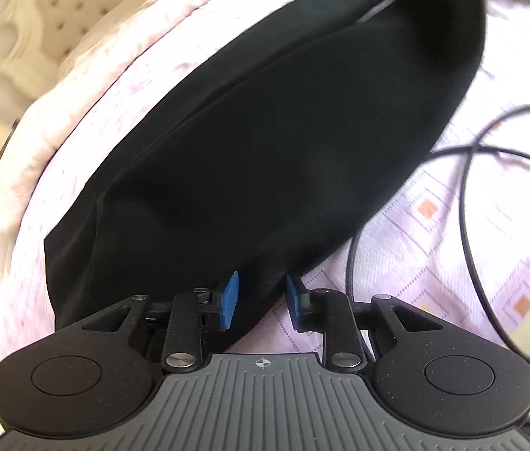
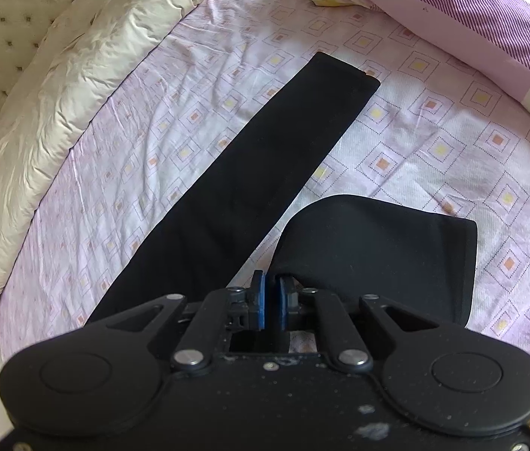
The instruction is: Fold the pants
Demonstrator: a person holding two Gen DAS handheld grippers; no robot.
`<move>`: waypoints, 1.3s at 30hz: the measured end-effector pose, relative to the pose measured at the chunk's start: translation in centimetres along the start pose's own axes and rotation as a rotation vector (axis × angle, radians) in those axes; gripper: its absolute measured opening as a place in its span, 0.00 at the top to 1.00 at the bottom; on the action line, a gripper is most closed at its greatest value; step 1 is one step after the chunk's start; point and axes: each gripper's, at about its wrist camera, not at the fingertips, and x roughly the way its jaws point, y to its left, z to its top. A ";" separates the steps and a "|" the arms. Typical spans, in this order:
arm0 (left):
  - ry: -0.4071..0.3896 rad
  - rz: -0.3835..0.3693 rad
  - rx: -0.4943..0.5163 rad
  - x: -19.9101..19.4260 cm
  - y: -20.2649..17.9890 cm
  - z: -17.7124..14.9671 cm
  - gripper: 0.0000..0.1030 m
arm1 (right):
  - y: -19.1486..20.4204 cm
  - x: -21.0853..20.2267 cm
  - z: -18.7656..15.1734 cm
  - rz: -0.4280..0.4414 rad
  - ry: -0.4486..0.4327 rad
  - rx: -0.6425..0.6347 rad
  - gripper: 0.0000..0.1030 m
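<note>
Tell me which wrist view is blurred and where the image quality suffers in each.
Left wrist view: motion blur smears the headboard and quilt edge; the black pants read as one featureless dark mass, folds barely visible. Right wrist view: sharp, with even daylight on the sheet; fisheye distortion bends the bed edge, and the pants again lose detail in black.

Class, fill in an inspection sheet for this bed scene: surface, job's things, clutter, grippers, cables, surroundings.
Surface: bed sheet, pink with square print, wrinkled.
Job's things: black pants, one leg flat on the sheet, the other part lifted.
Clutter: striped pillow; cream quilt along the edge.
Grippers: left gripper open around a pants edge; right gripper shut on pants.
Cables: black cables on the sheet.
Surroundings: tufted headboard.
</note>
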 end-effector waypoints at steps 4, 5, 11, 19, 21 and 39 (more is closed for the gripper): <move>-0.009 -0.158 -0.248 -1.7 4.2 0.2 0.95 | -0.4 -0.7 0.0 0.008 -0.006 0.009 0.91; -0.016 -0.176 -0.304 -2.2 5.4 0.5 0.95 | -0.5 -1.0 0.1 0.009 -0.008 0.010 0.91; -0.082 -0.216 -0.404 -7.0 11.7 3.6 0.95 | -1.9 -3.9 0.5 -0.025 -0.045 0.015 0.91; 0.020 -0.305 -0.545 -3.8 17.8 8.5 0.95 | -0.8 -3.9 3.3 -0.021 -0.086 0.000 0.86; 0.049 -0.277 -0.552 -1.5 18.7 9.5 0.95 | -0.3 -3.2 3.5 0.013 -0.050 -0.007 0.85; 0.309 -0.326 -0.520 10.1 18.2 9.7 0.95 | -9.5 1.3 -8.0 -0.124 0.187 0.262 0.43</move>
